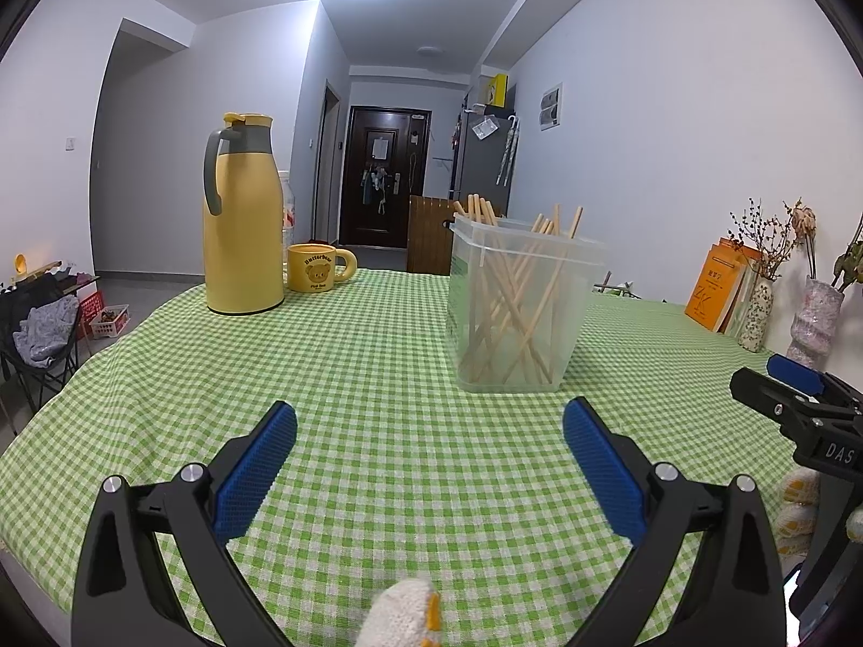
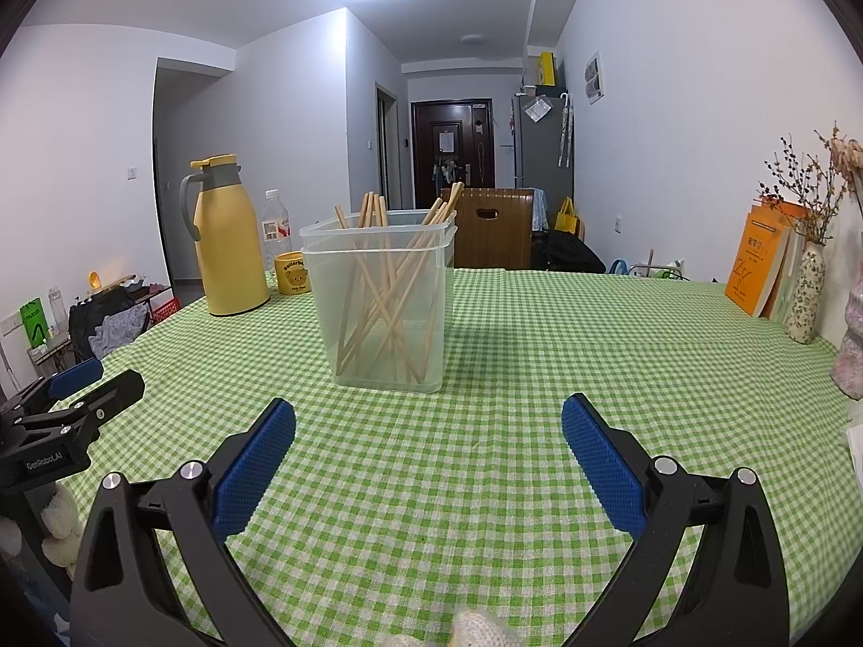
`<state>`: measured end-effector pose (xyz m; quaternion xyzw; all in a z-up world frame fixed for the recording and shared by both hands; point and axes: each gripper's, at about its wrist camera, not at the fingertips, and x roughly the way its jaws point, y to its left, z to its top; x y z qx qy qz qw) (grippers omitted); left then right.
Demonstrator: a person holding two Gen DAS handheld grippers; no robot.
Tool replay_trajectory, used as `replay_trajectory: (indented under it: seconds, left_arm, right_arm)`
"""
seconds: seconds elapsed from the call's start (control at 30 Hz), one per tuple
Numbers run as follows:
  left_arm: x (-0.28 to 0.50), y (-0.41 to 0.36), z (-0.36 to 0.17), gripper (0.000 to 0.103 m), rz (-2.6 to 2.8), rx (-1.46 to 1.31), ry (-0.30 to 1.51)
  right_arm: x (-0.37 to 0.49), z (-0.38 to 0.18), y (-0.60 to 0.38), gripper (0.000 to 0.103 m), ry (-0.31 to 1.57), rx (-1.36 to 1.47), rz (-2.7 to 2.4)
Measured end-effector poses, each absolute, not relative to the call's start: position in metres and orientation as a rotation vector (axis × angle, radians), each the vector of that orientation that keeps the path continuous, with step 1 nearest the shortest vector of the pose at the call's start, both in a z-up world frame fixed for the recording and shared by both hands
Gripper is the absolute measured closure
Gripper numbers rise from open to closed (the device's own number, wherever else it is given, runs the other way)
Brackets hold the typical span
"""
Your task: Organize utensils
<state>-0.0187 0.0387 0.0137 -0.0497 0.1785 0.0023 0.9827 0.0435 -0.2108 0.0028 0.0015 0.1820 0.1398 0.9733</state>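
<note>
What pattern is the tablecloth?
Green and white check tablecloth, clearest in the right wrist view.

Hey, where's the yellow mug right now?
The yellow mug sits at the far left of the table, just right of the yellow thermos. In the right wrist view it stands between the thermos and the clear bin.

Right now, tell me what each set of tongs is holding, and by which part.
Nothing is held. The left tongs and right tongs both stand open over the green checked tablecloth; the wooden chopsticks rest in the clear plastic tub.
</note>
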Motion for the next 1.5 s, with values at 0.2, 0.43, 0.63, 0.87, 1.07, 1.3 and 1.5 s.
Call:
replay_trajectory:
  seconds: [0.2, 0.43, 0.63, 0.87, 1.07, 1.3, 1.5]
  left_arm:
    - [-0.0191, 0.0389, 0.0138, 0.007, 0.004, -0.1, 0.358]
    - [-0.0194, 0.0375, 0.014, 0.007, 0.001, -0.1, 0.358]
    - [-0.0195, 0.0364, 0.0143, 0.007, 0.001, -0.097, 0.355]
    - [-0.0185, 0.0376, 0.0142, 0.007, 0.003, -0.103, 0.356]
    - [-0.0196, 0.0372, 0.0148, 0.007, 0.0, -0.101, 0.353]
    - [-0.0221, 0.0363, 0.0166, 0.007, -0.017, -0.104, 0.339]
    - [-0.0212, 0.035, 0.0183, 0.007, -0.026, -0.108, 0.339]
  right_arm:
    - [0.0435, 0.0029, -0.2109, 0.008, 0.367, 0.003, 0.283]
    - [0.0435, 0.0029, -0.2109, 0.008, 0.367, 0.003, 0.282]
    - [0.0435, 0.0028, -0.211, 0.008, 0.367, 0.003, 0.283]
    - [0.0434, 0.0028, -0.211, 0.008, 0.366, 0.003, 0.282]
    - [0.0436, 0.0025, -0.2106, 0.008, 0.367, 0.002, 0.282]
    - [0.0414, 0.0061, -0.2106, 0.008, 0.356, -0.009, 0.261]
    - [0.0374, 0.0091, -0.2108, 0.008, 0.328, -0.009, 0.243]
